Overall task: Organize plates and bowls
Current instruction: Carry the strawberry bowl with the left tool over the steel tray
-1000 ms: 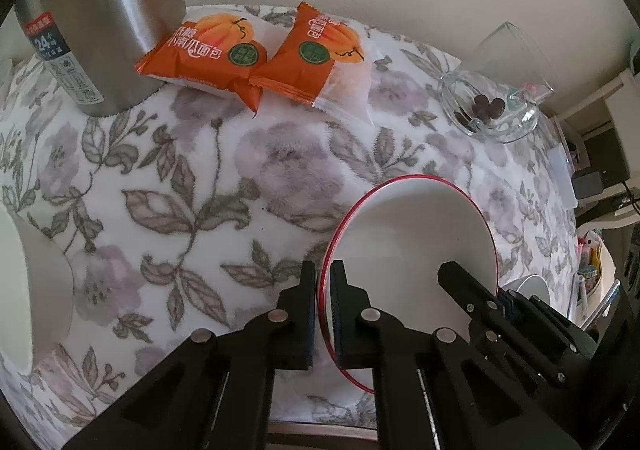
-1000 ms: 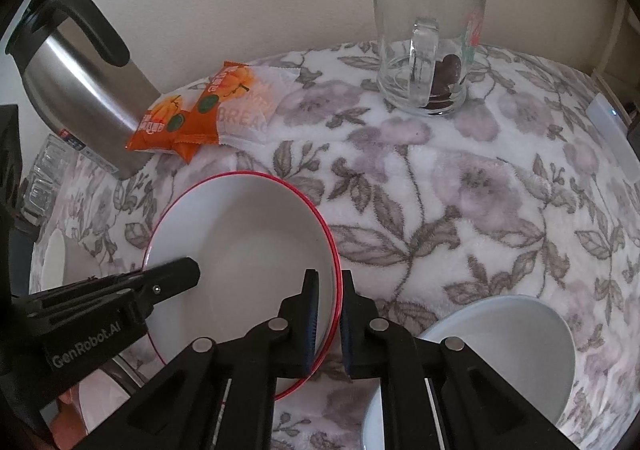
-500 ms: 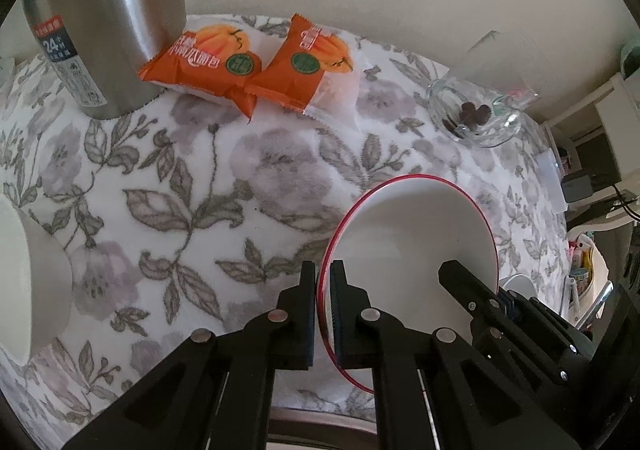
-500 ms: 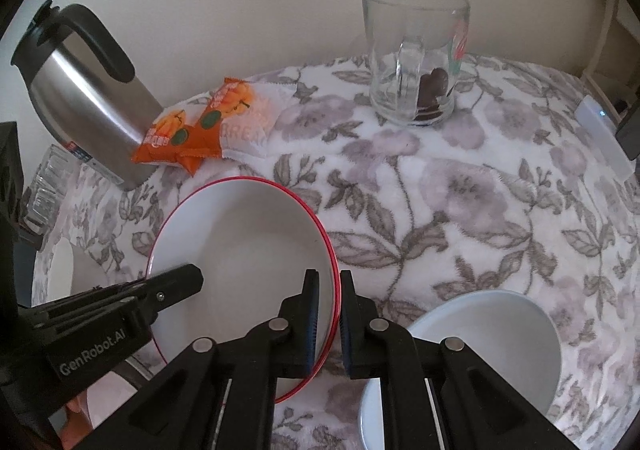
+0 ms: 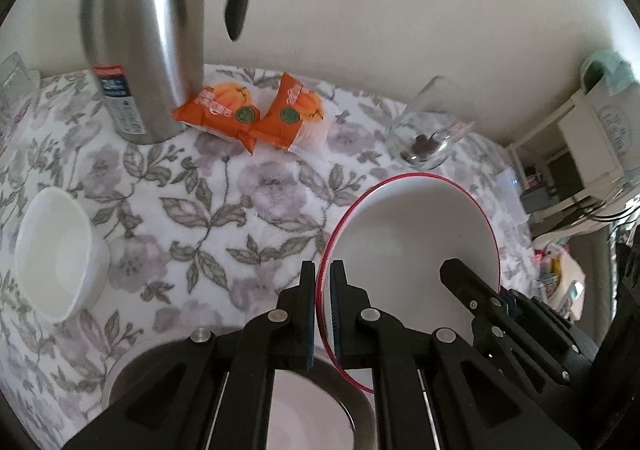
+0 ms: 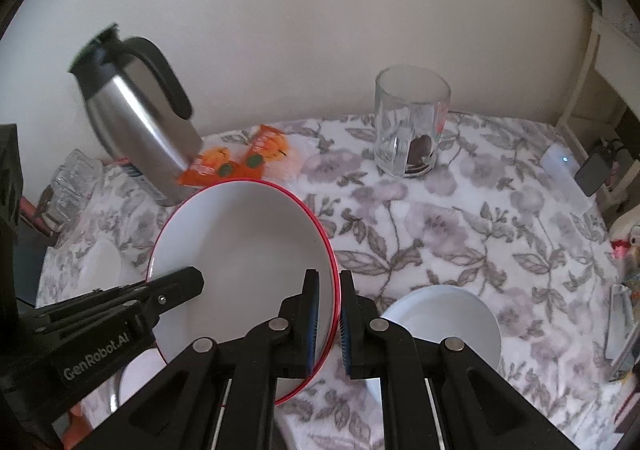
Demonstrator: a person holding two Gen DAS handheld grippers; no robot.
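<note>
While both grippers pinch it: the round white plate with a thin red rim (image 5: 412,234) hangs in the air above the table.
Left gripper (image 5: 323,310): its jaws are clamped on the plate's left edge.
Right gripper (image 6: 329,316): its jaws are clamped on the plate's right edge.
Where the plate is: over the near side of the flowery grey and white tablecloth (image 5: 240,189), tipped a bit, touching nothing but the pads.
Under the left gripper: a round metal-rimmed dish with a white inside (image 5: 304,414) sits right below. I cannot tell what it is.
Small white bowl (image 5: 56,254): it sits alone on the far left of the cloth.
Wide pale blue-white bowl (image 6: 444,320): it sits alone near the right gripper, on the cloth.
Other stuff: a shiny steel jug with a black handle (image 5: 148,33), two orange snack packs (image 5: 256,115) and a clear glass mug (image 6: 410,125) stand at the back.
Done so far: I think very little. No dishes are stacked.
Left to do: put the plate down in its spot, then gather both bowls.
</note>
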